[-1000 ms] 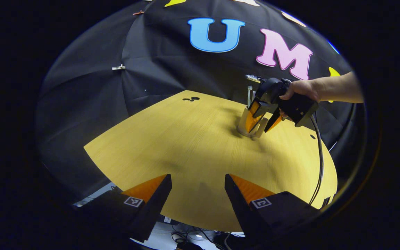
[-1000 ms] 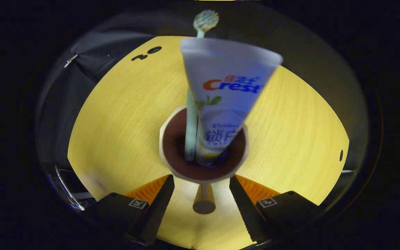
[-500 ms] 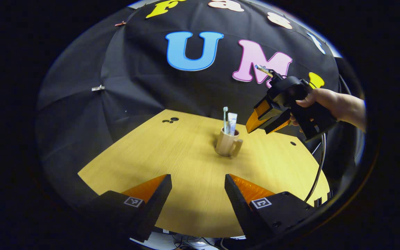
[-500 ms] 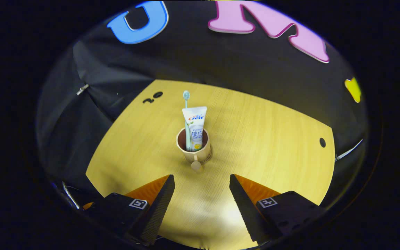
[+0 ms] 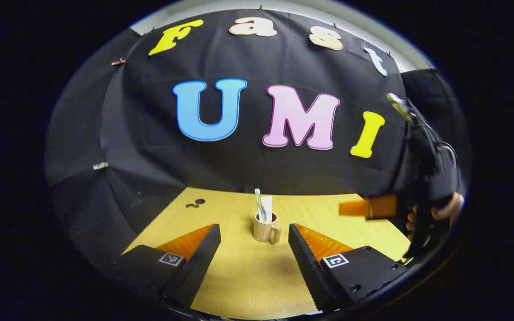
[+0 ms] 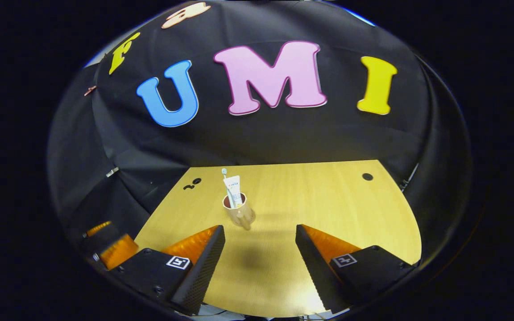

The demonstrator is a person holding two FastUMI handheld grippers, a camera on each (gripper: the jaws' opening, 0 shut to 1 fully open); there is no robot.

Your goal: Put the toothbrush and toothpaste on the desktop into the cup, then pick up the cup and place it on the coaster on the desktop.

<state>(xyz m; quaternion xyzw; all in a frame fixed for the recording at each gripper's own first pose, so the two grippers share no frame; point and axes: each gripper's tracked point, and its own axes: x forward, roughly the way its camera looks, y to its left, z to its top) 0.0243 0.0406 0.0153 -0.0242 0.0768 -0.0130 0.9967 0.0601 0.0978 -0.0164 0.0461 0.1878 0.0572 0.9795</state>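
Both hand-held grippers drawn back from the cup (image 6: 239,213), right hand-held gripper (image 6: 259,234) risen off it

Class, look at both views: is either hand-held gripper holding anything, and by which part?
Nothing is held. The left hand-held gripper and right hand-held gripper are both open, apart from the cup.

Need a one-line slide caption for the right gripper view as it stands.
Open right gripper hangs back from the cup holding toothbrush and toothpaste on the desk.
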